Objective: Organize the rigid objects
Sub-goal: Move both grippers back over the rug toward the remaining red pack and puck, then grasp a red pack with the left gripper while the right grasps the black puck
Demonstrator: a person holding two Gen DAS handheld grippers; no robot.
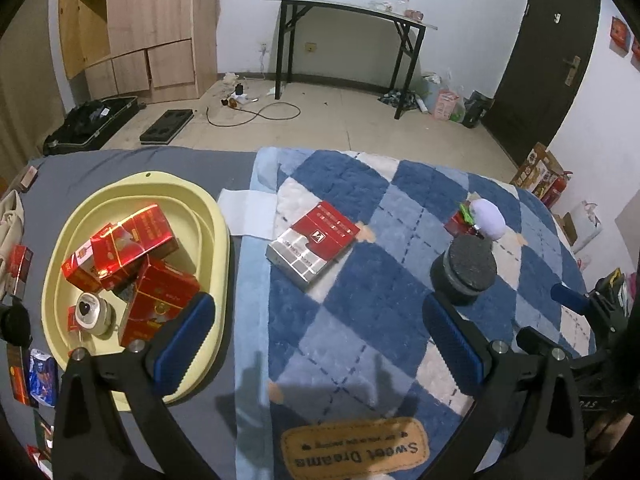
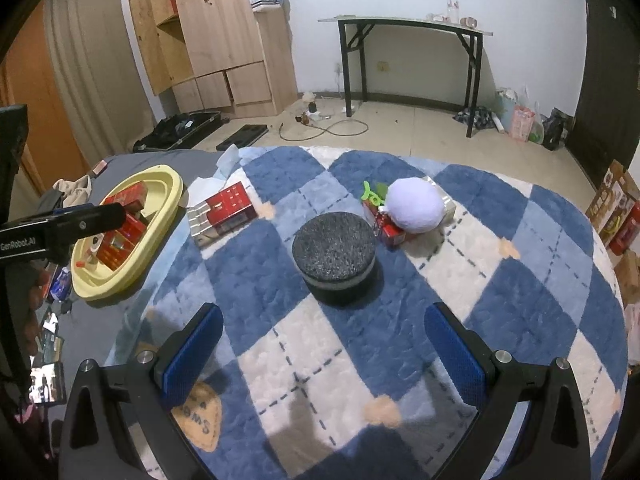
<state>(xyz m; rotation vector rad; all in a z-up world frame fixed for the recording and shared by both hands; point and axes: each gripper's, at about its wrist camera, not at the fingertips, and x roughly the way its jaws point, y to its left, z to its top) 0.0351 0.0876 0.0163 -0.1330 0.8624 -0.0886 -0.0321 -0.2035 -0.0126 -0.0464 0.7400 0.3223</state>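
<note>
We hold both grippers above a blue-and-white checked blanket [image 1: 360,320] spread over a grey sheet. Our left gripper [image 1: 320,344] has its blue-padded fingers [image 1: 188,336] spread wide with nothing between them; our right gripper [image 2: 324,356] is likewise spread wide and empty, its fingers [image 2: 456,356] hanging over the near part of the blanket.

At the left, on the grey sheet, sits a pale yellow basin [image 1: 216,216] holding several red boxes [image 1: 136,240] piled at angles, with a small white round object [image 1: 92,314] at their near edge. Just right of the basin, on the blanket, lies a flat red-and-silver box [image 1: 314,240], tilted, near a white cloth [image 1: 248,212]. Further right stands a dark round puck-shaped object [image 2: 335,256], directly ahead of the right gripper and apart from its fingers. Beyond it a white plush ball [image 2: 416,206] rests against a small red box [image 2: 390,230] and a green plastic piece [image 2: 372,196].

Along the far wall stand a black-legged table [image 1: 348,12] and a wooden wardrobe [image 1: 152,20].
</note>
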